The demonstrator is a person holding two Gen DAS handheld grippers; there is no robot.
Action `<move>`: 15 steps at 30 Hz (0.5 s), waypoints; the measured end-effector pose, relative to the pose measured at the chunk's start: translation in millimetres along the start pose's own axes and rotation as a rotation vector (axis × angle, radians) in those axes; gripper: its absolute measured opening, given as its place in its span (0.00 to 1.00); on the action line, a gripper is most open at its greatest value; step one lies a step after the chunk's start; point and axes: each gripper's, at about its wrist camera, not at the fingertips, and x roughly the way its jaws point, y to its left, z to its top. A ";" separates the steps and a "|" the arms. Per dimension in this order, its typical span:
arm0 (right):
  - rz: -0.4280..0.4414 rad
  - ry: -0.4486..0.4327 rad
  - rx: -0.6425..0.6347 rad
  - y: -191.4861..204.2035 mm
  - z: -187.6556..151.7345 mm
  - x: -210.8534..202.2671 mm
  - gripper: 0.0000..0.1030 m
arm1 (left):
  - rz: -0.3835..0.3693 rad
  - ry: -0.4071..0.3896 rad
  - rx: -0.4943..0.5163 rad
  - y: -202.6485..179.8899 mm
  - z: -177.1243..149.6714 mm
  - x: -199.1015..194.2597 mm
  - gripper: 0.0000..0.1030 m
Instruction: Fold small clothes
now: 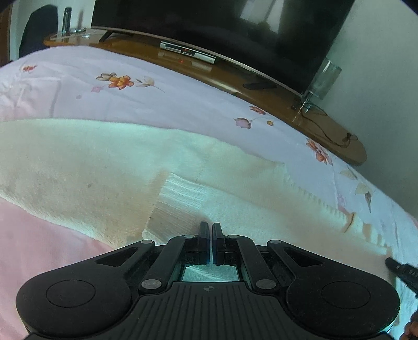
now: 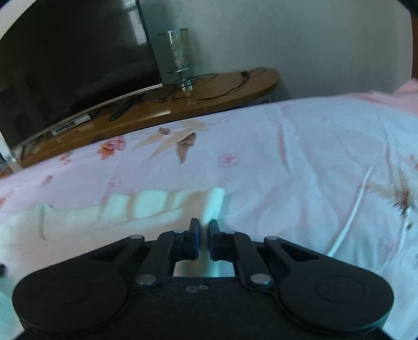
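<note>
Cream knit (image 1: 209, 198) lies beneath closed jaws.

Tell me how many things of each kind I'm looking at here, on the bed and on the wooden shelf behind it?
Cream knitted garment: 1
Black gripping tools, left tool and right tool: 2
Television: 1
Set-top box: 1
Glass lamp: 1
Remote control: 1
White cable on the floral bedsheet: 1
Total: 8
</note>
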 end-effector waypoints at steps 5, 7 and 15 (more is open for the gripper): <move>-0.024 -0.035 -0.006 6.2 0.5 -12.3 0.07 | 0.009 0.009 0.002 0.4 1.0 -4.2 0.03; -0.003 -0.049 0.021 3.6 2.5 -13.3 0.13 | 0.010 0.009 0.009 0.9 0.9 -3.9 0.03; 0.097 0.000 0.122 -10.8 11.6 7.6 0.08 | 0.024 0.001 0.008 -1.1 0.0 -2.2 0.03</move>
